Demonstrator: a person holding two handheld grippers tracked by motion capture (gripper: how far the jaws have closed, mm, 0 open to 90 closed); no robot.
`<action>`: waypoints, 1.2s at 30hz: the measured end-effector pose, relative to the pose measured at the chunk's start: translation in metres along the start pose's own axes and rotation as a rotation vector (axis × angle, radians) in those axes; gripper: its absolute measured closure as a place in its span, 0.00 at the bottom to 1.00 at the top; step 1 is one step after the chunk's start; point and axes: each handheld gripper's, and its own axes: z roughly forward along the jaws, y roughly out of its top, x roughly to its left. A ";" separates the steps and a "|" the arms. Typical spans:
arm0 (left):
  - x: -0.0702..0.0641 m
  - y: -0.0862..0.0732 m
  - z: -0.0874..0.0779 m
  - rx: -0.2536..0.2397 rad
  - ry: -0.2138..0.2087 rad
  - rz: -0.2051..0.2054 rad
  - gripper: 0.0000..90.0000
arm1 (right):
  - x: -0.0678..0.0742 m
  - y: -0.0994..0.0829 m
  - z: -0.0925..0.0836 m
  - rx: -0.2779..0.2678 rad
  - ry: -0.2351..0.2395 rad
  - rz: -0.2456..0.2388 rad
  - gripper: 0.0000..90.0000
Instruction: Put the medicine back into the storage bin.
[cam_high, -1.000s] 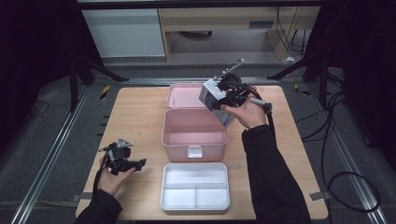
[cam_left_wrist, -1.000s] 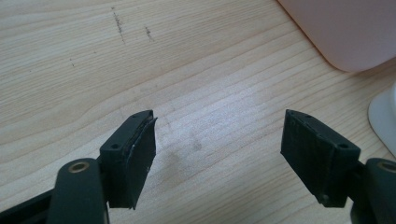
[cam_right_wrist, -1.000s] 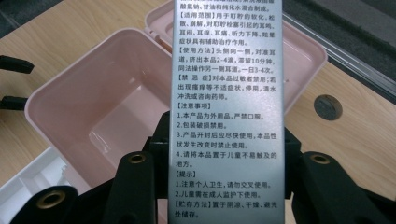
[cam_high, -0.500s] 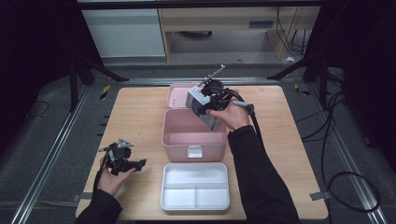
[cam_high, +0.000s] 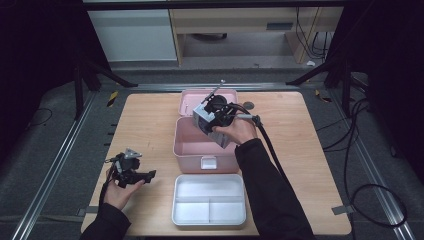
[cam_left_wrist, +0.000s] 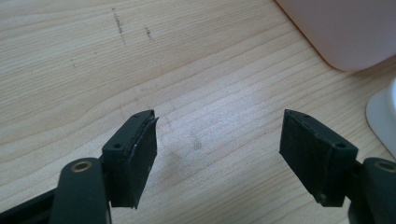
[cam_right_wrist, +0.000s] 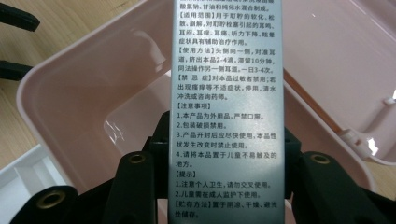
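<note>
Between right gripper (cam_right_wrist: 224, 154) pads: silver carton (cam_right_wrist: 227, 107).

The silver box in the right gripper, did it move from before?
Yes. The silver box moved left and toward the person, from over the table beside the pink lid to above the open pink box.

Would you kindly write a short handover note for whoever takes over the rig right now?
Right gripper: shut on the grey carton, held over the open pink box.
Left gripper: open, holding nothing, above bare table left of the box.
White divided tray lies in front of the box, with nothing in it.
Done: carton picked up and brought to the box.
Left: probably lower the carton in and release.
</note>
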 end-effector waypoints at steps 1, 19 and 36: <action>0.000 0.000 0.000 -0.002 0.000 -0.001 0.30 | 0.000 -0.001 0.003 0.000 0.004 0.001 0.63; -0.001 0.001 -0.002 -0.014 -0.002 0.006 0.32 | 0.004 -0.014 0.051 0.117 0.041 -0.015 0.61; -0.006 0.002 -0.006 -0.038 -0.022 0.021 0.38 | 0.005 -0.016 0.012 -0.068 -0.011 -0.038 0.47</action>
